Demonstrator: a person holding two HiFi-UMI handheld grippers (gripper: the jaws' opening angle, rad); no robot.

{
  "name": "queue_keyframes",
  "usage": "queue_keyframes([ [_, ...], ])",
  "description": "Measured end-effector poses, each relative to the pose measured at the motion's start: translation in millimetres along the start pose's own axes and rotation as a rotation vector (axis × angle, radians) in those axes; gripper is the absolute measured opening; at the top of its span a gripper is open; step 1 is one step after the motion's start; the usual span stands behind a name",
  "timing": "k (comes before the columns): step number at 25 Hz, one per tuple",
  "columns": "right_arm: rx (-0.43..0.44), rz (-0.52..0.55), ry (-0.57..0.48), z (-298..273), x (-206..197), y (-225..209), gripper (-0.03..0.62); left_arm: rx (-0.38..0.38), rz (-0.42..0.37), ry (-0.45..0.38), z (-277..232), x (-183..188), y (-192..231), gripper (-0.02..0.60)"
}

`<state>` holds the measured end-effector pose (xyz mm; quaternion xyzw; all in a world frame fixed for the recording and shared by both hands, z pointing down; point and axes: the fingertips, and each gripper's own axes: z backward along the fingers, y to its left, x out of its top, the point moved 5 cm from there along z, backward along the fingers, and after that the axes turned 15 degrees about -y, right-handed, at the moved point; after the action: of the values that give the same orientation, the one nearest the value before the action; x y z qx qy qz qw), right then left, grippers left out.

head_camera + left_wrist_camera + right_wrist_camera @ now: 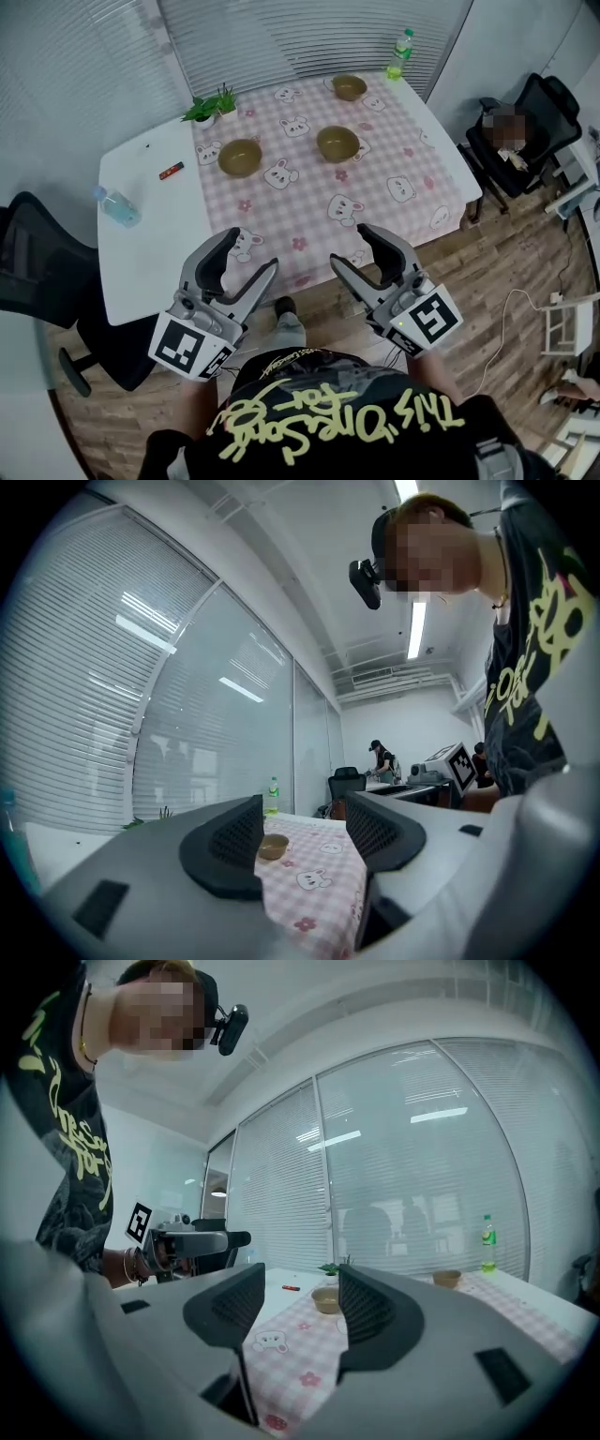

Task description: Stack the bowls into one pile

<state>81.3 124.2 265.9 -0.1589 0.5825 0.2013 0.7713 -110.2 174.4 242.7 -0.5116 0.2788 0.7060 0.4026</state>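
Observation:
Three olive-brown bowls stand apart on the pink checked cloth (319, 202): one at the left (241, 157), one in the middle (337, 143), one at the far edge (349, 87). Both grippers hover off the table's near edge, pointing level at it. The left gripper (248, 255) is open and empty; between its pads (234, 841) a distant bowl (274, 847) shows. The right gripper (352, 247) is also open and empty. Its view has one bowl (325, 1299) between the jaws and another bowl (447, 1279) off to the right.
A green bottle (400, 54) stands at the far right corner, a small plant (208, 108) at the far left. On the bare white tabletop (141, 253) lie a red item (171, 171) and a water bottle (116, 206). Black chairs stand at left (28, 272) and right (539, 117).

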Motion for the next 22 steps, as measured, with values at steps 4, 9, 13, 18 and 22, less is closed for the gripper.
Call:
queue_keyframes([
  [4, -0.002, -0.006, 0.014, -31, -5, -14, 0.23, 0.0, 0.003, 0.006, -14, -3, 31, 0.273],
  [9, 0.002, -0.037, 0.009, -71, -11, -30, 0.23, -0.001, 0.004, 0.008, -31, -9, 72, 0.273],
  [13, 0.0, -0.07, 0.008, -100, -17, -41, 0.23, -0.01, 0.014, 0.032, -43, -16, 100, 0.273],
  [18, -0.007, -0.047, -0.002, -125, -27, -57, 0.23, -0.02, 0.024, 0.056, -54, -25, 127, 0.273],
  [22, -0.013, -0.033, -0.003, -135, -32, -62, 0.23, -0.03, 0.035, 0.064, -59, -31, 137, 0.273],
])
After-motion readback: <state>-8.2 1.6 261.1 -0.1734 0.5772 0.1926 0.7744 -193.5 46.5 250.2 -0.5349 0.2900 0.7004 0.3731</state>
